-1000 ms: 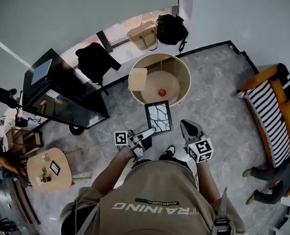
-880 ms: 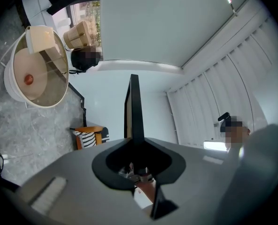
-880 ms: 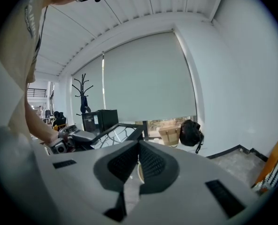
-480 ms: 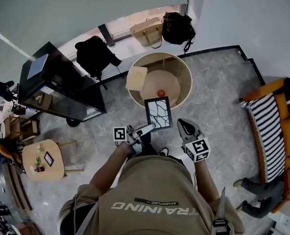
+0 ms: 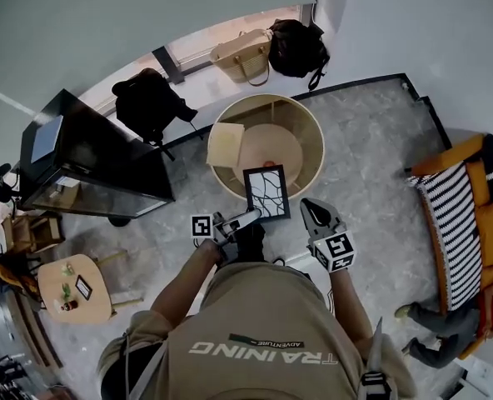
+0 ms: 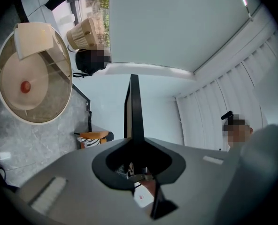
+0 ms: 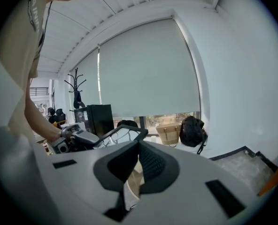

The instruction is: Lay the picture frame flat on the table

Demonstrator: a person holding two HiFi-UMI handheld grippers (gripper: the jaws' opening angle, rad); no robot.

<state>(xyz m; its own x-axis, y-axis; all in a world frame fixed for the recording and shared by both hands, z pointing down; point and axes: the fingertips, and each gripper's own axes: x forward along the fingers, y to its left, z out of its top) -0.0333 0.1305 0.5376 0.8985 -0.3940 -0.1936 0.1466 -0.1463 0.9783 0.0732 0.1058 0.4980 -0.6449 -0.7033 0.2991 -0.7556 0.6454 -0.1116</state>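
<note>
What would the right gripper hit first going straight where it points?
Probably the picture frame, whose corner shows just beyond the closed tips of the right gripper; depth is unclear, so it might slip past.

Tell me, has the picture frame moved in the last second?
Yes. The picture frame, clamped in the left gripper, has moved forward, now overlapping the round table's near rim more.

Matt black picture frame point(image 5: 267, 193); pale wood table point(image 5: 290, 144); polished stone floor point(image 5: 371, 165).
</note>
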